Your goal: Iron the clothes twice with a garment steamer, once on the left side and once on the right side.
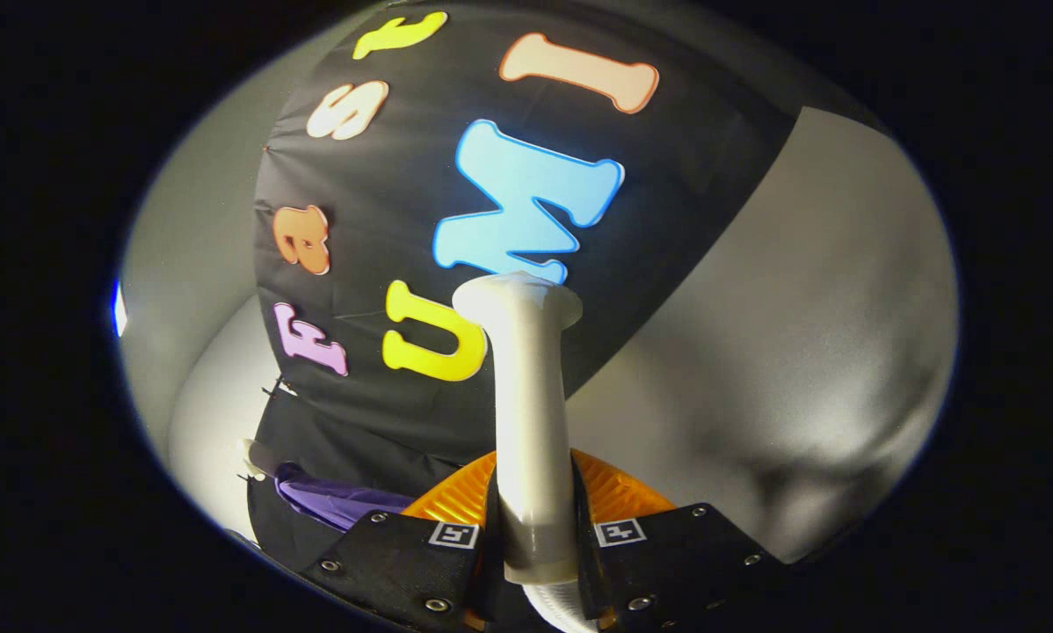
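Observation:
My gripper (pixel 533 527) is shut on the white garment steamer (pixel 526 396). Both fingers press on the lower part of its handle. The steamer's long white body runs forward from between the fingers, and its wide flat head (pixel 518 297) faces the black cloth wall ahead. A ribbed white hose end (pixel 562 608) shows under the handle, just behind the fingers. A purple garment (pixel 333 501) lies low on the left beside the fingers, in front of the black cloth. Most of it is hidden.
The black cloth wall (pixel 456 413) rises ahead and to the left. A plain grey wall (pixel 799 352) stands to the right of it. A pale surface (pixel 219 422) lies at the left. Behind the steamer's handle sits an orange ribbed part (pixel 619 497).

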The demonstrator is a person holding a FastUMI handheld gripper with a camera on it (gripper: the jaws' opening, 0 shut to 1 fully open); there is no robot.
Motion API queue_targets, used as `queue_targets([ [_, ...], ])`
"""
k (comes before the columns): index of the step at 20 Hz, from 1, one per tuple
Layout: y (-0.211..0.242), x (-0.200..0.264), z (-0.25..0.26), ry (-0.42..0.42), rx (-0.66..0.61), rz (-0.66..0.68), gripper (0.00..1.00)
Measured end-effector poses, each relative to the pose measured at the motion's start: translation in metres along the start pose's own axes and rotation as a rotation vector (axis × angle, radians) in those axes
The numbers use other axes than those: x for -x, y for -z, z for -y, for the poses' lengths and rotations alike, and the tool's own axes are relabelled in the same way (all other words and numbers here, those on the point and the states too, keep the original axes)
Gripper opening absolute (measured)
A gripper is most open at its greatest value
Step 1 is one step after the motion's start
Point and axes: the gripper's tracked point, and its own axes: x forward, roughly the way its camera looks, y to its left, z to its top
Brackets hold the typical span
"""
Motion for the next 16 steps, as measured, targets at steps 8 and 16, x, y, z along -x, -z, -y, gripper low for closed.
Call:
queue_targets([
  [8, 0.113, 0.065, -0.089, 0.055, 0.259, 0.160, 0.33],
  [16, 0.235, 0.079, -0.150, 0.088, 0.521, 0.339, 0.33],
])
